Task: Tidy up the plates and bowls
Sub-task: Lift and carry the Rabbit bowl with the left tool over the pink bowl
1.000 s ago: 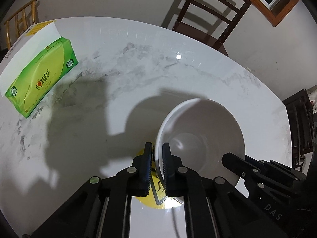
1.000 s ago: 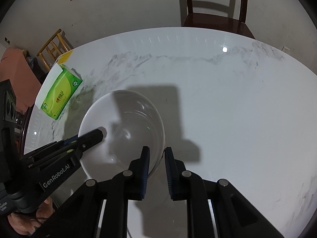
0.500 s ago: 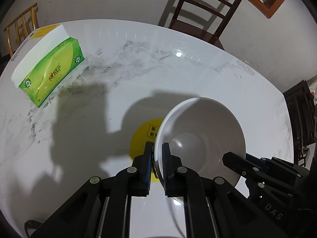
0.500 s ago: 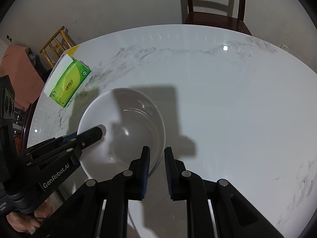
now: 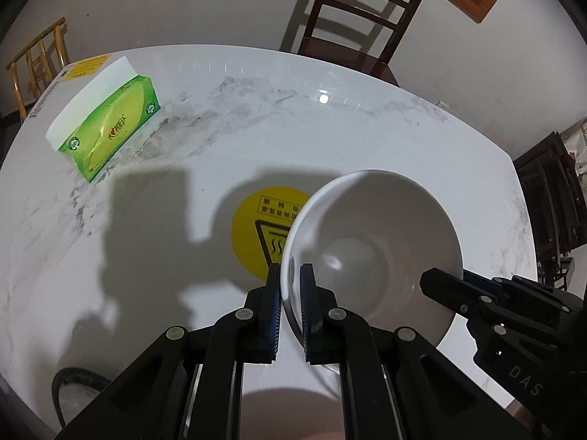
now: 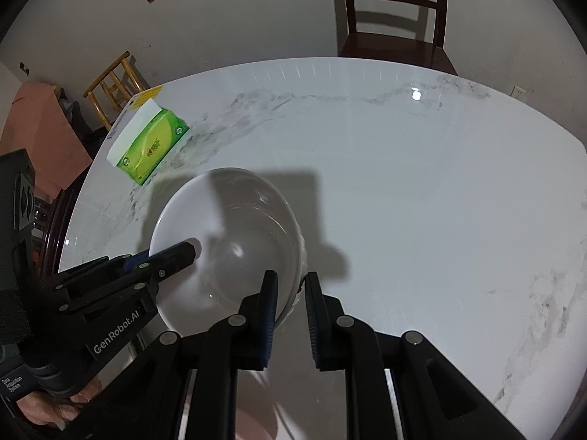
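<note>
The left hand-held gripper is clenched on the near-left rim of the round white ceramic bowl, one finger inside the wall and one outside, and the right hand-held gripper straddles the opposite rim, its jaws a little wider, so whether it truly pinches I cannot tell. The bowl looks lifted, tilted above the white marble-patterned tabletop, with a round yellow warning sticker just ahead of the left fingers. This appears to be the carrying step. Next, both sides should move level and together toward wherever the dishes are stacked, well clear of the green tissue pack far ahead to the left.
</note>
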Motion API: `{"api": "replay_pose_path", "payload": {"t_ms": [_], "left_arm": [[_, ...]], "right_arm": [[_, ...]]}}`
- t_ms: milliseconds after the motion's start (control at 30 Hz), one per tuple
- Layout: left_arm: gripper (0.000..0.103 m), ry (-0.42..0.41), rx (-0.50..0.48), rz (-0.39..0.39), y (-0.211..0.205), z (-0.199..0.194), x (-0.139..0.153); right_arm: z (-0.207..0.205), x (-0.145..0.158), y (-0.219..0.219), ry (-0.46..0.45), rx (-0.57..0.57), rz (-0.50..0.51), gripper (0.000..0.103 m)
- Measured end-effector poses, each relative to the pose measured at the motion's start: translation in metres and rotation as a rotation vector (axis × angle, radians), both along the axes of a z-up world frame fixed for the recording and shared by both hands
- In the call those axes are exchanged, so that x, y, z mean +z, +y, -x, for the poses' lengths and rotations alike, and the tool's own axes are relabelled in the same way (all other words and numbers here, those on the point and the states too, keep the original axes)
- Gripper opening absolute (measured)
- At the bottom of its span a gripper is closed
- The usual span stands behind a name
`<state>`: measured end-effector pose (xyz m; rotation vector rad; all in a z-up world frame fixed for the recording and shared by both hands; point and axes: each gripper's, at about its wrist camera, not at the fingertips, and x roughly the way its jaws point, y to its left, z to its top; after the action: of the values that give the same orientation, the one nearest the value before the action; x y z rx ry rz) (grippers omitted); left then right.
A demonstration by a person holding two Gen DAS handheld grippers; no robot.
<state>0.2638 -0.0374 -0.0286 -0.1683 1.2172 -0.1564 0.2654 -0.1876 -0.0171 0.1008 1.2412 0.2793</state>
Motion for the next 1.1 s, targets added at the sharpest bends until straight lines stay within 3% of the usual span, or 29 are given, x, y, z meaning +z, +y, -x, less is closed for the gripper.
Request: {"api": "replay_pose_path", "payload": {"t_ms": [667, 1100], "left_arm": [[0.007, -0.027, -0.011, -0.032, 0.014, 0.096, 0.041], [0.007, -0.059, -0.053, -0.085, 0.011, 0.16, 0.051]], "right_arm": [[0.101, 0.04, 0.019, -0.037, 0.046, 0.005, 0.016], [0.166, 0.031, 0.022, -0.009, 0.054, -0.005, 0.016]]}}
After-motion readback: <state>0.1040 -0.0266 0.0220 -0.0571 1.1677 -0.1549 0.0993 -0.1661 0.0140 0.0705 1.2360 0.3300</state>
